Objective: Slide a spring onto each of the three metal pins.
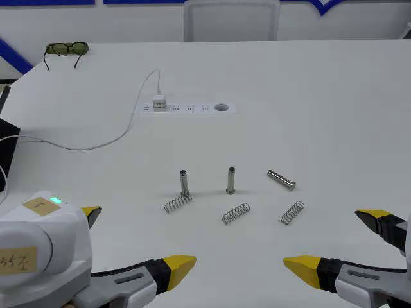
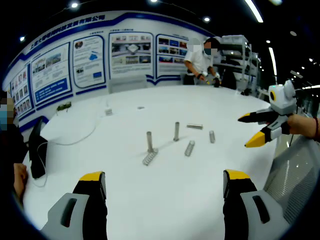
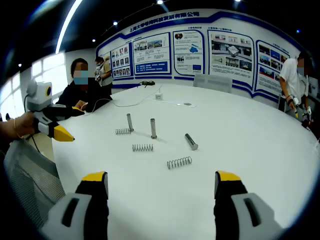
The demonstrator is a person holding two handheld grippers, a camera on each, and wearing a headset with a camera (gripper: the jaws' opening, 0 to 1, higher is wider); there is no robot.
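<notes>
Three springs: all loose on the table, none fitted!
Pins: two upright, one lying.
Left gripper, right gripper: wide, empty.

Chair cut at top edge, left gripper and right gripper cropped at bottom corners, text on posters unreadably small.
</notes>
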